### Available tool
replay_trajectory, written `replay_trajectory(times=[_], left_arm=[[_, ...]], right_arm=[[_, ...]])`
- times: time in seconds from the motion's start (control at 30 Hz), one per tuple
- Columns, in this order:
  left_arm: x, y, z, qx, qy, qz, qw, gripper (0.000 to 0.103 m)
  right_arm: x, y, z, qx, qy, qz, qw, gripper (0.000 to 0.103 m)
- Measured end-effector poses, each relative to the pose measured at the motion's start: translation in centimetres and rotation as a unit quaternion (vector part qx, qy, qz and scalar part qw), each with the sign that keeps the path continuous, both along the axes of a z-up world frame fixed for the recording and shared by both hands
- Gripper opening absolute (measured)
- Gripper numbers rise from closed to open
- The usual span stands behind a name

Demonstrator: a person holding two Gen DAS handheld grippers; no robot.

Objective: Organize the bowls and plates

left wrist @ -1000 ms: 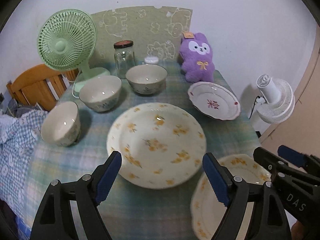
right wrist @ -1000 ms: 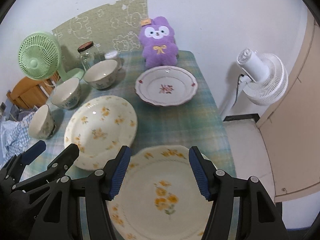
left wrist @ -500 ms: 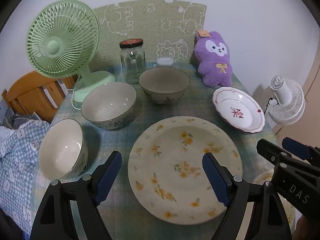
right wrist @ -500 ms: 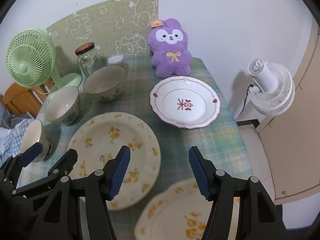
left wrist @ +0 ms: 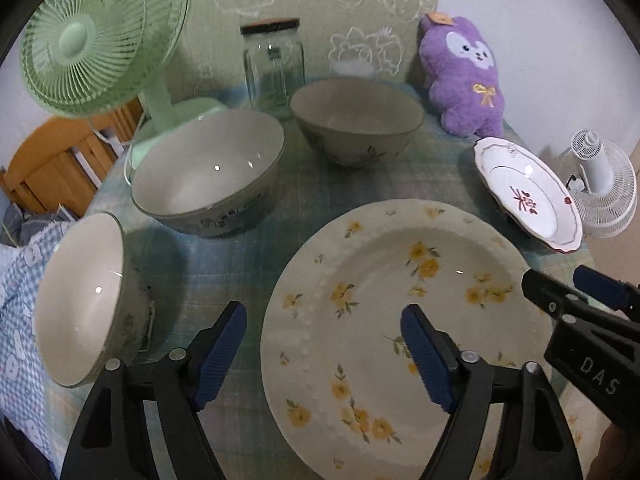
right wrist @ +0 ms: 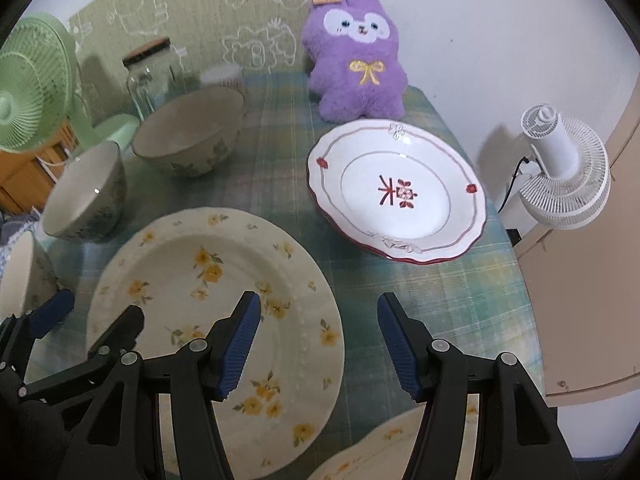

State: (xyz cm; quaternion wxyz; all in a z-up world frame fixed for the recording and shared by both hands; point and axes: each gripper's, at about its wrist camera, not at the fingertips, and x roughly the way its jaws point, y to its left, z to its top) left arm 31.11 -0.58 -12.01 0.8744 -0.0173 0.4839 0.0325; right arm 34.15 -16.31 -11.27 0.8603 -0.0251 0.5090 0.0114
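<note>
A large cream plate with yellow flowers (left wrist: 404, 332) (right wrist: 216, 300) lies on the checked cloth near me. A white plate with red trim (left wrist: 528, 200) (right wrist: 396, 192) lies at the right. Three bowls stand at the left: near (left wrist: 80, 304), middle (left wrist: 208, 172) (right wrist: 86, 196) and far (left wrist: 356, 120) (right wrist: 192, 132). A second flowered plate (right wrist: 384, 448) shows at the front edge. My left gripper (left wrist: 324, 356) is open and empty over the large plate's left rim. My right gripper (right wrist: 318, 344) is open and empty, between the large plate and the red-trimmed one.
A green fan (left wrist: 100, 36) and a glass jar (left wrist: 274, 68) stand at the back left. A purple plush toy (right wrist: 356, 56) sits at the back. A white fan (right wrist: 564, 176) stands beyond the table's right edge. A wooden chair (left wrist: 56, 160) is at the left.
Both grippers have moved forward over the table and lower. The bowls and the red-trimmed plate loom larger, and the front flowered plate has slid nearly out of view. Both stay open.
</note>
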Motion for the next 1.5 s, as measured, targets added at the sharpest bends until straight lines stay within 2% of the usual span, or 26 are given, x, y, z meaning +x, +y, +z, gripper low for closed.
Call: replay_trajectory(times=[0.1, 0.2, 0.23, 0.37, 0.4, 0.47, 0.5, 0.83, 1.17, 1.5], left_arm=[[0.6, 0.3, -0.7, -0.004, 0.009, 0.004, 0.9999, 0.077], [1.0, 0.3, -1.2, -0.007, 0.019, 0.006, 0.9998, 0.071], [1.1, 0.3, -1.4, -0.006, 0.024, 0.005, 0.9997, 0.067], [1.2, 0.3, -1.5, 0.007, 0.036, 0.003, 0.9993, 0.063], [1.2, 0.3, -1.6, 0.008, 0.036, 0.004, 0.9993, 0.062], [1.1, 0.3, -1.6, 0.011, 0.037, 0.006, 0.9992, 0.060], [1.1, 0.3, -1.7, 0.015, 0.038, 0.007, 0.9991, 0.059], [1.3, 0.0, -1.9, 0.032, 0.046, 0.009, 0.9984, 0.059], [0.4, 0.2, -1.4, 0.020, 0.053, 0.008, 0.9983, 0.059], [-0.9, -0.6, 0.7, 0.019, 0.038, 0.006, 0.9991, 0.059]], right_arm=[[0.5, 0.1, -1.1, -0.002, 0.013, -0.001, 1.000, 0.065], [0.8, 0.1, -1.8, -0.003, 0.022, -0.001, 1.000, 0.065], [1.0, 0.1, -2.0, -0.003, 0.025, 0.000, 1.000, 0.065], [1.2, 0.3, -2.5, -0.004, 0.035, 0.002, 0.999, 0.064], [1.2, 0.4, -2.6, -0.008, 0.040, 0.004, 0.999, 0.062], [1.4, 0.5, -3.0, -0.005, 0.054, 0.002, 0.999, 0.052], [1.4, 0.5, -3.2, -0.002, 0.058, 0.002, 0.998, 0.051], [1.4, 1.4, -3.1, -0.024, 0.054, 0.000, 0.998, 0.050], [0.3, 1.8, -2.0, -0.042, 0.046, -0.005, 0.998, 0.050], [-1.1, 0.9, -0.2, -0.037, 0.040, -0.016, 0.998, 0.050]])
